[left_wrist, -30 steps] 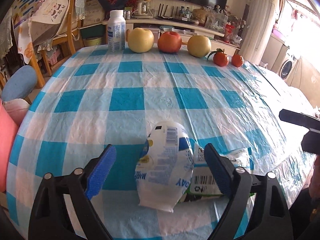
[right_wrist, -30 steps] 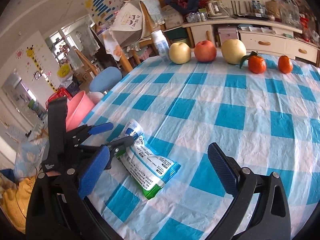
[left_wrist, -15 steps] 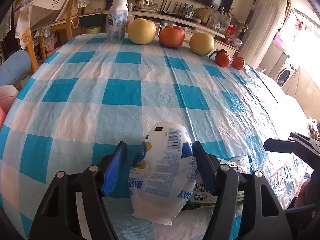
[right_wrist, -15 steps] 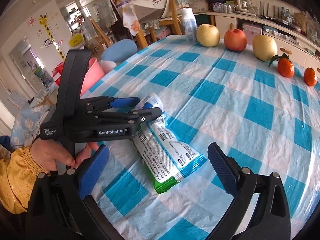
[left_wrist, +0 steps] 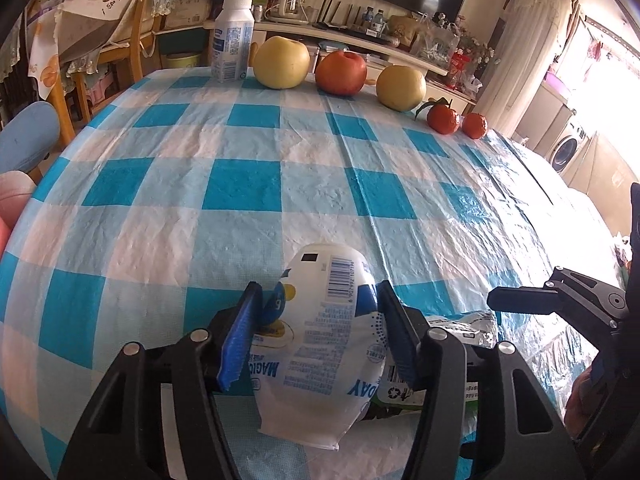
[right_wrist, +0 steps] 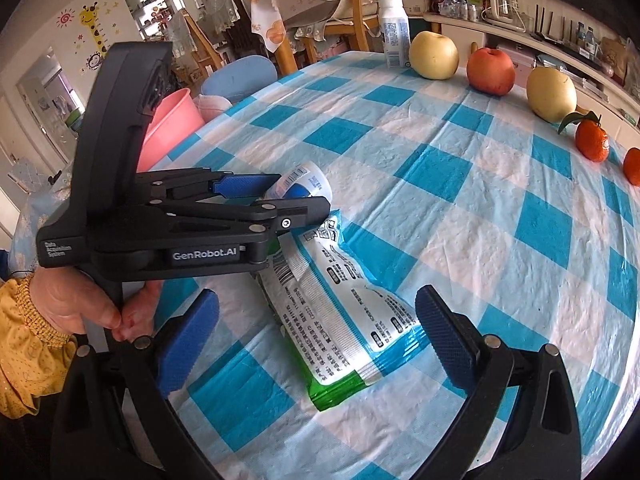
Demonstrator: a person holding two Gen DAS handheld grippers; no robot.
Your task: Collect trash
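The fingers (left_wrist: 242,342) of the left gripper (left_wrist: 316,330) press against both sides of the white crumpled pouch (left_wrist: 326,320), blue pad on one flank and dark pad on the other; a second ago they stood wide with gaps either side, and half a second ago they had only narrowed toward it. In this left wrist view the pouch lies on the checked worktop (left_wrist: 248,184), overlapping the end of a green-edged wrapper (left_wrist: 460,326) beside it. The right gripper (left_wrist: 560,304) shows at the right edge, nearer than a second ago. A white bottle (left_wrist: 233,40), three large fruits and two small oranges line the far edge.

From the right wrist view, the right gripper (right_wrist: 316,338) holds its fingers (right_wrist: 186,344) wide apart with nothing between them, hovering above the green-edged wrapper (right_wrist: 348,316), which lies flat on the worktop (right_wrist: 500,216). The wrapper sits closer under these fingers than a second ago. The left gripper (right_wrist: 298,196), held by the person's left hand (right_wrist: 86,308), is closed on the pouch (right_wrist: 304,184). A pink basin (right_wrist: 172,120) stands beyond the worktop's edge.
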